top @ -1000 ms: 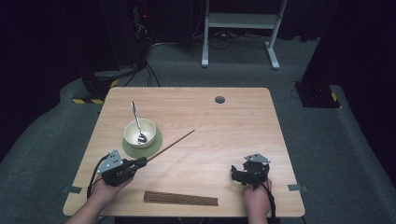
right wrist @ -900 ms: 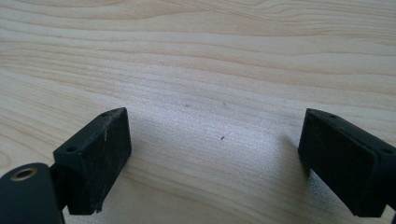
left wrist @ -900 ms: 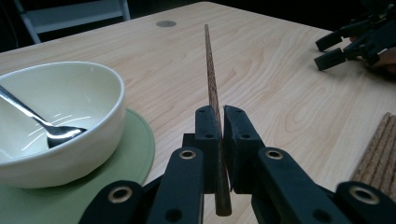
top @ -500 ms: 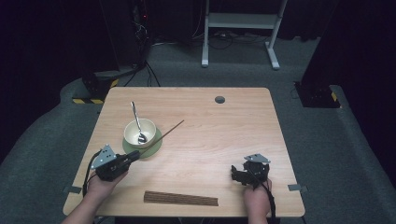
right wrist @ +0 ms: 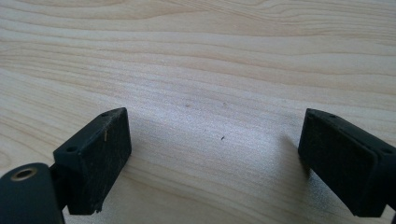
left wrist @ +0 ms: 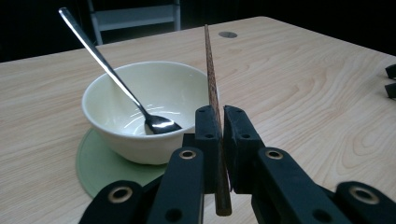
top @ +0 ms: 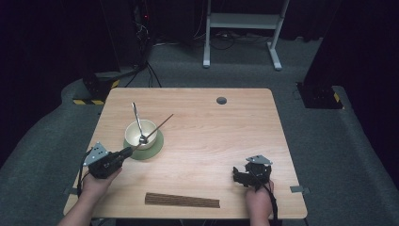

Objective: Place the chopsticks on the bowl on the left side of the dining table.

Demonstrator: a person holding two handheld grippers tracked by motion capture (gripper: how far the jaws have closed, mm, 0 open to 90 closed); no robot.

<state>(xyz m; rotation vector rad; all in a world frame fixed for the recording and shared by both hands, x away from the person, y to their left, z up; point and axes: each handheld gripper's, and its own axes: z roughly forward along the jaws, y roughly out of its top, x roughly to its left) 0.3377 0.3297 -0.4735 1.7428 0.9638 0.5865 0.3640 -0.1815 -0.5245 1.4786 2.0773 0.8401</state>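
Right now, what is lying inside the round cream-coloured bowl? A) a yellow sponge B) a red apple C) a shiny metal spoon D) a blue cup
C: a shiny metal spoon rests in the round cream-coloured bowl, its scoop on the bottom and its long handle leaning up over the rim.

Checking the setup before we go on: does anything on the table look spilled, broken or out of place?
Nothing stands out. The bowl sits upright on its green mat with the spoon leaning inside. The left gripper holds one chopstick; the rest lie in a tidy row at the near edge.
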